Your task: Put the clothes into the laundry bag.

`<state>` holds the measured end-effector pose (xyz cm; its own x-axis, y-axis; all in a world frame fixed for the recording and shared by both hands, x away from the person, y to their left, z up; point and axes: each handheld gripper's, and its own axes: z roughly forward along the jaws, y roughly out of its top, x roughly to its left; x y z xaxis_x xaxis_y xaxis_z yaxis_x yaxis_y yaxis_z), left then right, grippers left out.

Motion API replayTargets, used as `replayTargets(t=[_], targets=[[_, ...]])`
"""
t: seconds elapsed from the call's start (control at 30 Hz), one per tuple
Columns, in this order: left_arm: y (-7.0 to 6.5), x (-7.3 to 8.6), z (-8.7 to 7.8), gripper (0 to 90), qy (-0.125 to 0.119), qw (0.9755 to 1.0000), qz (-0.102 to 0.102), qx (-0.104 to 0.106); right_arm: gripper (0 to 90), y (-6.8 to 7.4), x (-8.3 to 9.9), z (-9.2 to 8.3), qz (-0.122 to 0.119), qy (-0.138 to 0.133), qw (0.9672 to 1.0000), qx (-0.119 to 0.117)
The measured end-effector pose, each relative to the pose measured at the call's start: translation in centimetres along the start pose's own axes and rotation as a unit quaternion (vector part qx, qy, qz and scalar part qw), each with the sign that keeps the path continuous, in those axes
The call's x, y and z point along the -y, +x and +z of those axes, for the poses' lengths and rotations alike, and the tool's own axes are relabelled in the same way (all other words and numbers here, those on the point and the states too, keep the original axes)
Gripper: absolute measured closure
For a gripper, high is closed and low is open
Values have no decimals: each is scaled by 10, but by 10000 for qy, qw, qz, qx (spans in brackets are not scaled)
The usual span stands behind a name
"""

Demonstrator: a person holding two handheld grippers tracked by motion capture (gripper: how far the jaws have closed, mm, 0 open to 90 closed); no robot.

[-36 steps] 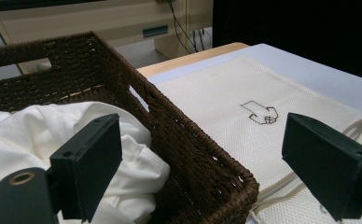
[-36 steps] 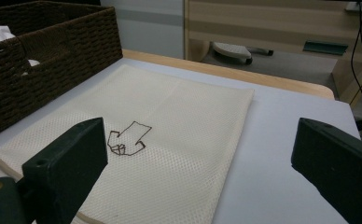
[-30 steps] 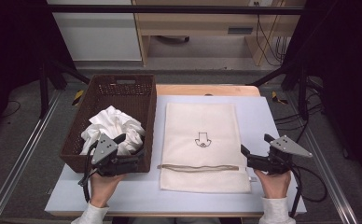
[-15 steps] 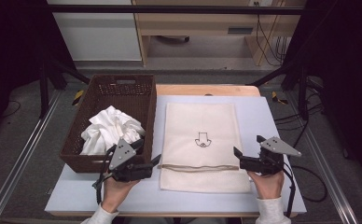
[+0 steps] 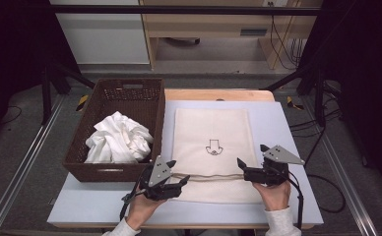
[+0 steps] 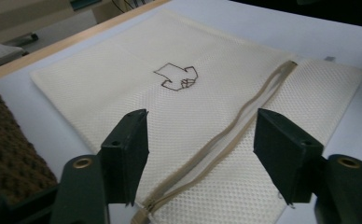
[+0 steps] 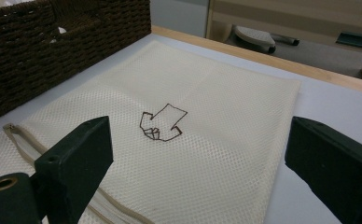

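A flat cream mesh bag (image 5: 211, 152) lies in the middle of the pale table (image 5: 287, 123). It has a small brown arrow drawing (image 5: 212, 147) on it. A tan zipper (image 5: 213, 176) runs from left to right across the near part of the bag. The bag looks flat, and you cannot tell if anything is inside it.

To the left of the bag stands a dark brown woven basket (image 5: 112, 169). It sits just beside the bag's left edge. Inside the basket is a bunched-up pile of white cloth (image 5: 118, 139). The cloth fills the near half of the basket.

The left gripper (image 5: 179, 183) is at the near left corner of the bag, right by the left end of the zipper. Its jaws have just been closing, but there is a clear gap between them. In the left gripper view the zipper (image 6: 226, 140) runs through that gap, and the pads (image 6: 128, 149) do not press on it. It holds nothing.

The right gripper (image 5: 241, 169) is at the near right part of the bag, by the right end of the zipper. Its jaws stand wide apart. In the right gripper view the bag (image 7: 179, 154) lies under the gap. It holds nothing either.
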<state>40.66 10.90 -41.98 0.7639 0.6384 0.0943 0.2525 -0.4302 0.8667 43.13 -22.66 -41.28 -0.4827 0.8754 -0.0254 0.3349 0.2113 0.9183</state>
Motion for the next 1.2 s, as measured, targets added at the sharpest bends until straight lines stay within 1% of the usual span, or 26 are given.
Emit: replayTargets(t=[0.07,0.1,0.13,0.2,0.23,0.3,0.4,0.47,0.5,0.57,0.6,0.67,0.7,0.73,0.77,0.83,0.93,0.97,1.07,1.2], targets=[[-2,1,2,383,40,10000,35,21,91,0,0,0,7,7,10000,-13],[-4,1,5,421,65,9999,60,52,99,0,1,1,13,19,10000,-32],[-8,3,10,440,131,9998,112,110,103,0,1,2,27,32,10000,-53],[-11,5,15,472,239,9994,186,161,112,1,2,3,9,48,10000,-82],[-11,5,15,481,239,9994,186,161,112,1,2,3,9,48,10000,-82],[-13,8,21,496,331,9988,193,288,121,3,2,4,-7,77,9999,-119],[-16,14,30,540,497,9978,215,377,140,6,3,7,-44,131,9997,-187],[-18,17,35,577,581,9972,253,406,155,8,3,9,-87,138,9996,-211],[-20,20,40,621,654,9963,264,482,165,9,4,11,-111,183,9995,-240],[-21,21,42,665,692,9959,283,505,171,10,5,13,-100,197,9994,-280],[-22,22,44,665,738,9954,313,526,171,10,5,13,-100,197,9994,-280],[-25,25,48,703,780,9943,323,644,187,14,7,18,-96,265,9989,-364],[-25,25,48,722,780,9943,323,644,187,14,7,18,-96,265,9989,-364],[-25,26,49,743,793,9941,328,665,201,18,8,21,-142,328,9984,-432],[-26,26,50,743,798,9939,317,688,201,18,8,21,-142,328,9984,-432],[-26,28,52,792,821,9933,295,752,218,23,9,25,-189,395,9978,-505],[-26,30,54,848,847,9927,229,830,254,30,12,33,-226,544,9960,-677],[-26,31,55,857,873,9925,227,820,263,32,13,35,-237,586,9955,-699],[-26,32,58,880,898,9922,200,846,312,39,16,44,-385,734,9937,-761],[-27,35,62,893,953,9915,165,866,365,47,22,57,-502,1001,9901,-852]])
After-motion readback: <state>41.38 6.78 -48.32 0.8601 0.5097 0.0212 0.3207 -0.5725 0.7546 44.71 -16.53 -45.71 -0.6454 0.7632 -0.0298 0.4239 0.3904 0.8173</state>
